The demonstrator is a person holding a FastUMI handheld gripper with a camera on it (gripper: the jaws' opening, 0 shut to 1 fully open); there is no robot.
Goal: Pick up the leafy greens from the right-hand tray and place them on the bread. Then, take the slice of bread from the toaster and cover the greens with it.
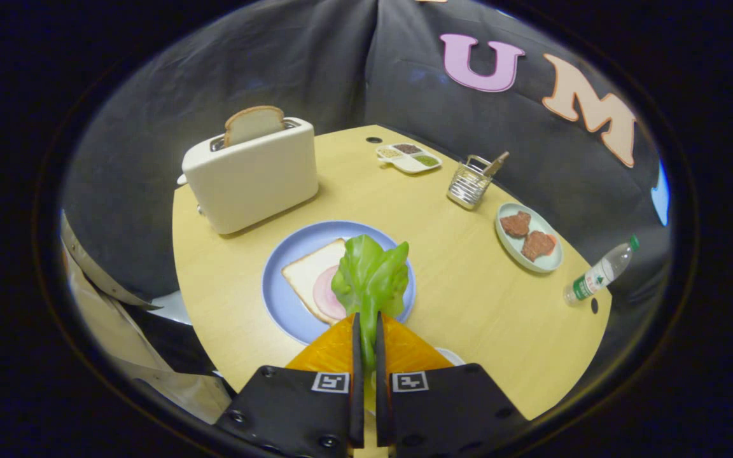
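Fingers of the gripper [366,331] are pressed together on the stem of the leafy greens [371,275], which stand up just ahead of them. The greens are held over the near side of a blue plate [277,299] on a round wooden table [468,286]. On the plate lies a slice of bread [308,270] with a round pink slice of meat [326,296] on top. The greens appear lifted, not yet laid down, so the first step looks about half done. Beyond the plate stands a cream toaster [252,175] with the second bread slice [253,123] upright in its slot, untouched. Covering the greens is still to come.
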